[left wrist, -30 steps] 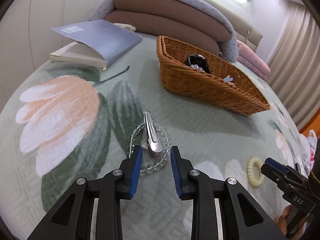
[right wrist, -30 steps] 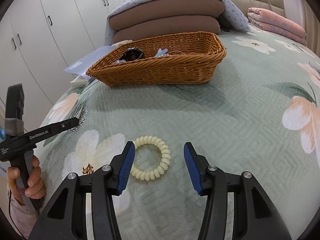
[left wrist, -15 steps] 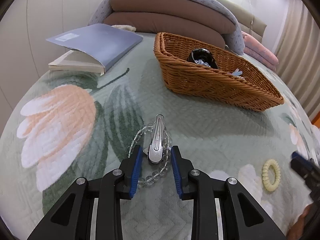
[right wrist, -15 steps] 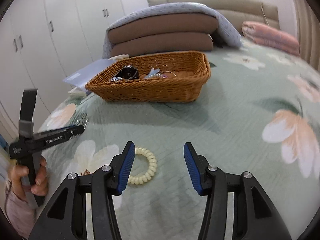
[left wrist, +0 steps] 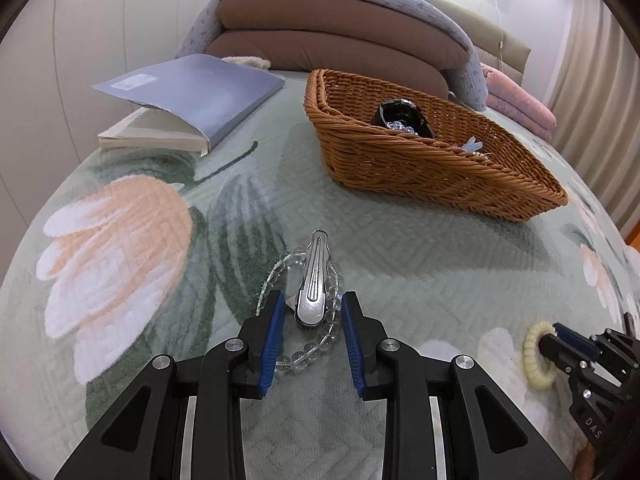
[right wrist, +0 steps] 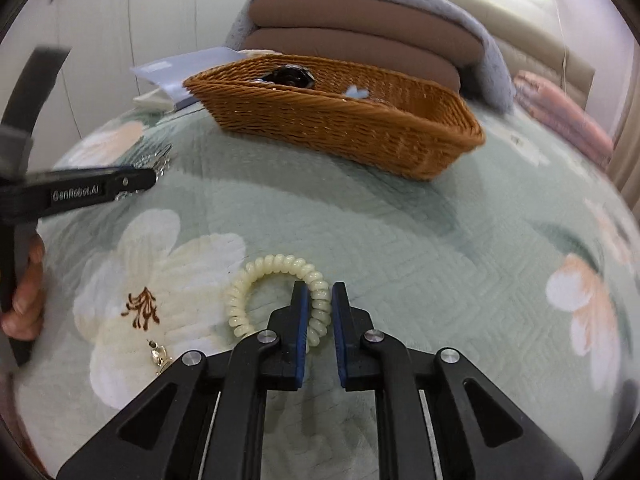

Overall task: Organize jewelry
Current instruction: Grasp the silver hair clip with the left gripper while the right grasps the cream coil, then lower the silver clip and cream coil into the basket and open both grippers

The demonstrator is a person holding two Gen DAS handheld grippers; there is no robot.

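Observation:
On the floral quilt lies a silver hair clip (left wrist: 314, 280) across a clear bead bracelet (left wrist: 308, 356). My left gripper (left wrist: 311, 304) is open and straddles both, its blue pads apart from the clip. A cream spiral hair tie (right wrist: 256, 276) lies further right. My right gripper (right wrist: 319, 300) is closing its jaws, with the tie's right side between the pads and pressed by them. In the left wrist view the right gripper (left wrist: 560, 340) shows at the hair tie (left wrist: 534, 360). The wicker basket (left wrist: 400, 168) behind holds a black round item and small pieces.
A grey-covered book (left wrist: 192, 100) lies at the back left, stacked brown pillows (left wrist: 340, 52) behind the basket (right wrist: 340, 128). A small gold piece (right wrist: 159, 354) rests on the white flower near my right gripper. A hand (right wrist: 24, 300) holds the left gripper (right wrist: 136, 180).
My right gripper has shifted onto the hair tie's right side and its jaws have narrowed from wide apart onto the coil. The left gripper has stayed over the clip.

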